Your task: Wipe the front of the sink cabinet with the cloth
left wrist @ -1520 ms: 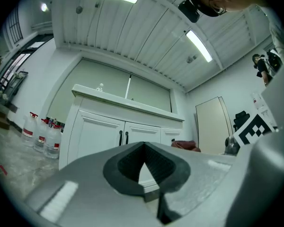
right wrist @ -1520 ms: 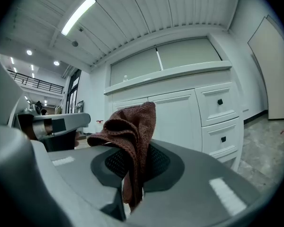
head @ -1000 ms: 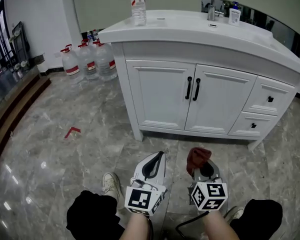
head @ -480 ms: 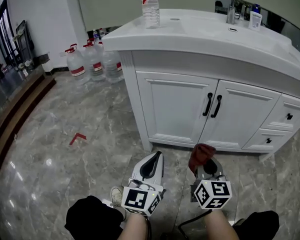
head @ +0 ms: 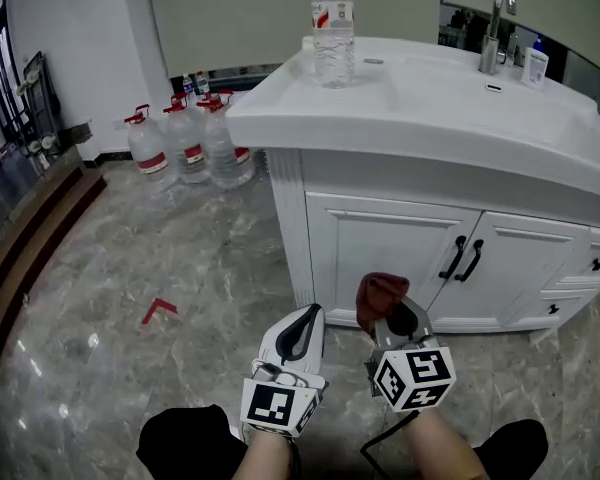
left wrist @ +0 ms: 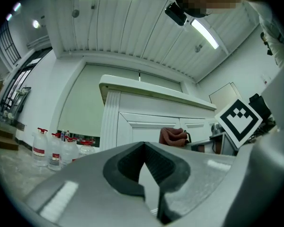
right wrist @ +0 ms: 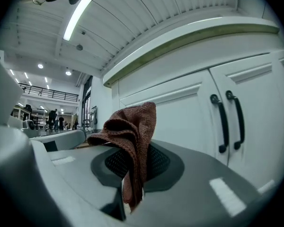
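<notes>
Rust-brown cloth [head: 381, 294] sits pinched in our right gripper [head: 392, 318], our left gripper [head: 308, 316] clenched empty beside it. Beyond stands the sink cabinet [head: 380, 253] front. Gripped by a thin fold, the cloth could drag loose against the door.

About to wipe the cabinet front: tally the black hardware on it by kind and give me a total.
Door handles: 2
Drawer knobs: 2
Total: 4
</notes>
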Tool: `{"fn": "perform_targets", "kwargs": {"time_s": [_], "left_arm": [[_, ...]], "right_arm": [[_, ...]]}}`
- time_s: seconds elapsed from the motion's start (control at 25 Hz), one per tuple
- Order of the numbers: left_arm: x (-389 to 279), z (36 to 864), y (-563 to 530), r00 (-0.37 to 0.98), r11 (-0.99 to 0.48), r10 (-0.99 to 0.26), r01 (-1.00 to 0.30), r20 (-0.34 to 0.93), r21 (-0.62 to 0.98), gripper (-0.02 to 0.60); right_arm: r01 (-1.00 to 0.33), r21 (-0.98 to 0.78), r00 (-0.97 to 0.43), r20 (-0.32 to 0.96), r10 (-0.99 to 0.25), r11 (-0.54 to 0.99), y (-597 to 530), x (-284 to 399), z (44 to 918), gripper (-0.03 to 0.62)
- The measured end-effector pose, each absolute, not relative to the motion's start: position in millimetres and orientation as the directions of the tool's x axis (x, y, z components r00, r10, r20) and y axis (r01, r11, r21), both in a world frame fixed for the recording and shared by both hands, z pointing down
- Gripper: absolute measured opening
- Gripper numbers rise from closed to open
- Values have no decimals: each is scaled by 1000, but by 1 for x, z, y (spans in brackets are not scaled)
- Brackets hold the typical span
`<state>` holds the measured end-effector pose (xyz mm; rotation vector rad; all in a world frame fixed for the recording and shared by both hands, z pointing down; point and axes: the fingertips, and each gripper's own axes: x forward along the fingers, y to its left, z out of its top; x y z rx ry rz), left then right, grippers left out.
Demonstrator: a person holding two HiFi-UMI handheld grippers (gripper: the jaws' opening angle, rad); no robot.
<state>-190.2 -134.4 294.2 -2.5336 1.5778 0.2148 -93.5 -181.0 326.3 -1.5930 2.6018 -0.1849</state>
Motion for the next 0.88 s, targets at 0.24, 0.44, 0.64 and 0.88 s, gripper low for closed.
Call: {"fn": "perform_targets", "kwargs": {"time_s": [0.24, 0.44, 0.64, 0.88], "left_arm": [[-224, 291, -156, 460, -456, -866, -887, -194, -69, 2], [-236, 287, -165, 476, -471, -859, -879, -189, -73, 2], [-246, 290, -170, 487, -484, -855, -873, -180, -63, 2], [-235, 288, -174, 494, -495, -849, -868, -190, -46, 2]], "right_arm": [[-870, -119, -478, -41, -878, 479, -216, -143, 289, 77], [-848, -82, -518, -83, -851, 524, -240, -186, 250, 77], [-852, -71, -513, -86, -854, 519, -254, -202, 242, 77], [-875, -75, -473, -68, -878, 477, -258, -169, 246, 78]]}}
